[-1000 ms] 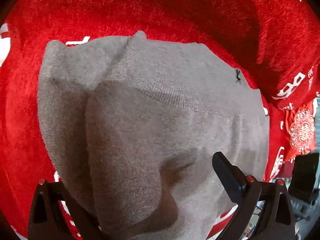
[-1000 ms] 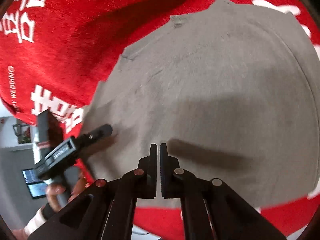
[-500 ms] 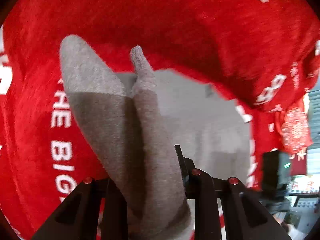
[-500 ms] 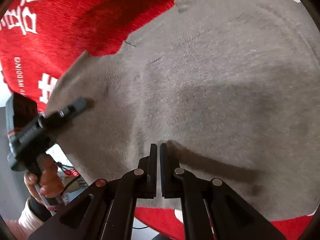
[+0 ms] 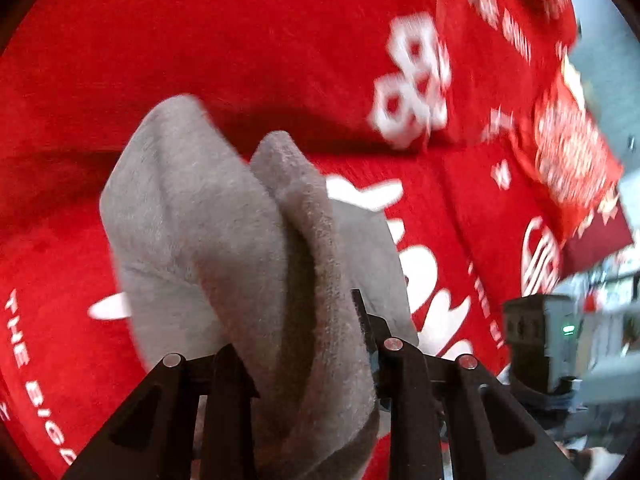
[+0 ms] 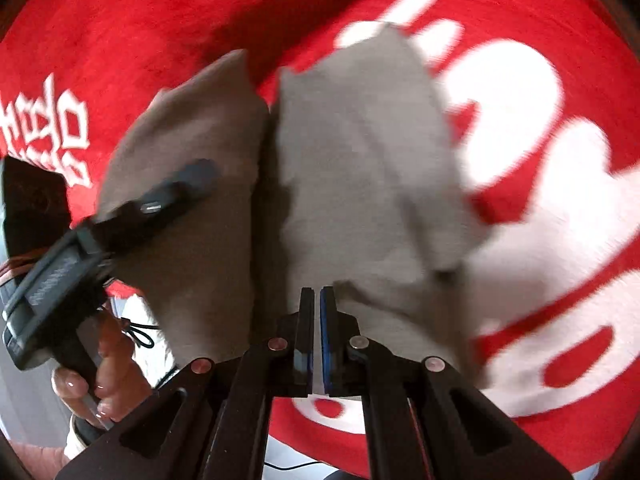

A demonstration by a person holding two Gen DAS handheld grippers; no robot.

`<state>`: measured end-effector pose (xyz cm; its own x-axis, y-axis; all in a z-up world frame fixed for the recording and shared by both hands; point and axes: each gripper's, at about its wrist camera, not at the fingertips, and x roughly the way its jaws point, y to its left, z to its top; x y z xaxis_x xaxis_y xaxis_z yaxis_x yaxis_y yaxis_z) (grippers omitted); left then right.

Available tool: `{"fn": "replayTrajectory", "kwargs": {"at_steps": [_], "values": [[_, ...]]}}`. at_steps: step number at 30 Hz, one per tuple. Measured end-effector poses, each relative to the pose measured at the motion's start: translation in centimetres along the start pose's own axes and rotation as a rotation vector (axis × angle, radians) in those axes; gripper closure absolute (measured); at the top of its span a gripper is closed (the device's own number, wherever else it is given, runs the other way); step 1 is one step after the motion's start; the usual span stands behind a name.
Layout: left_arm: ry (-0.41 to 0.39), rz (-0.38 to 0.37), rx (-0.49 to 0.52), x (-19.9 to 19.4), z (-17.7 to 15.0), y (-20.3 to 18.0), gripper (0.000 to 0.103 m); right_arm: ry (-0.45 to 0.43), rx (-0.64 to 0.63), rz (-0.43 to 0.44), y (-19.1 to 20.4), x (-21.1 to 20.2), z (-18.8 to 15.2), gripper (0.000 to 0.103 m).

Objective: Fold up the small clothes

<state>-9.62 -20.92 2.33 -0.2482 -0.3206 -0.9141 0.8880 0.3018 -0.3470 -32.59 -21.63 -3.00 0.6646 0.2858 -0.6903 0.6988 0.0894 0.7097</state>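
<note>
Both hand-held grippers (image 5: 296,364) (image 6: 316,336) on the lifted grey garment (image 6: 352,168).

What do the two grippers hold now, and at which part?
Both hold the grey garment: the left gripper clamps a bunched fold, the right gripper pinches an edge.

Ahead of left gripper (image 5: 304,344): bunched grey knit garment (image 5: 208,240) blocks. Red printed cloth (image 5: 240,40) beyond lies bare. Right side: other gripper's body (image 5: 540,344) near.

Festive indoor room, red plush cloth (image 5: 248,40) with white wedding lettering (image 6: 520,128), hanging red banner (image 5: 568,160)
</note>
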Motion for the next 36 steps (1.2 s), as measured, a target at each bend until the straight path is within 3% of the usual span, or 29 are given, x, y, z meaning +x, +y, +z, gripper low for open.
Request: {"fn": "replayTrajectory", "kwargs": {"at_steps": [2, 4, 6, 9, 13, 14, 15, 17, 19, 21, 22, 23, 30, 34, 35, 36], "values": [[0.068, 0.058, 0.033, 3.3, -0.5, -1.5, 0.070, 0.006, 0.024, -0.003, -1.3, -0.5, 0.0, 0.098], [0.099, 0.110, 0.066, 5.6, -0.9, -2.8, 0.057, 0.007, 0.040, 0.009, -2.4, -1.0, -0.2, 0.098], [0.076, 0.126, 0.103, 5.2, -1.7, -3.4, 0.040, 0.007, 0.053, 0.027, -3.1, -1.1, -0.4, 0.098], [0.058, 0.133, 0.188, 4.0, -2.2, -5.8, 0.037, -0.006, 0.071, 0.049, -3.7, -1.7, -0.2, 0.098], [-0.039, 0.160, 0.258, 0.7, -2.8, -7.2, 0.037, -0.077, 0.141, 0.154, -4.9, -3.6, 0.8, 0.097], [-0.059, 0.145, 0.236, -0.5, -2.6, -6.4, 0.037, -0.093, 0.173, 0.195, -5.4, -4.0, 1.1, 0.086], [-0.074, 0.125, 0.201, -1.4, -2.7, -5.6, 0.037, -0.106, 0.213, 0.240, -6.1, -4.4, 1.4, 0.062], [-0.091, 0.108, 0.136, -2.6, -2.8, -3.7, 0.037, -0.133, 0.280, 0.351, -7.4, -5.0, 1.8, 0.032], [-0.104, 0.115, 0.050, -3.3, -2.8, -1.7, 0.037, -0.135, 0.314, 0.423, -7.8, -4.5, 2.0, 0.032], [-0.085, 0.141, -0.018, -3.4, -3.0, 0.4, 0.031, -0.121, 0.310, 0.411, -7.9, -4.2, 2.5, 0.032], [-0.078, 0.154, -0.052, -3.5, -3.3, 1.7, 0.020, -0.108, 0.299, 0.398, -7.8, -4.0, 2.2, 0.032], [-0.081, 0.166, -0.076, -3.7, -3.6, 2.5, 0.000, -0.097, 0.288, 0.386, -7.4, -3.5, 2.5, 0.032], [-0.097, 0.300, -0.113, -4.5, -5.6, 6.1, 0.000, -0.063, 0.183, 0.288, -3.6, -3.2, 5.7, 0.032], [-0.078, 0.330, -0.149, -4.4, -6.1, 8.2, 0.000, 0.034, 0.149, 0.183, -1.1, -1.1, 8.0, 0.032], [-0.067, 0.328, -0.167, -4.2, -6.3, 8.7, 0.000, 0.053, 0.136, 0.142, -0.8, -0.8, 8.3, 0.034], [-0.052, 0.327, -0.189, -3.9, -6.3, 9.4, 0.000, 0.060, 0.119, 0.106, -0.3, -0.3, 8.5, 0.049]]}}
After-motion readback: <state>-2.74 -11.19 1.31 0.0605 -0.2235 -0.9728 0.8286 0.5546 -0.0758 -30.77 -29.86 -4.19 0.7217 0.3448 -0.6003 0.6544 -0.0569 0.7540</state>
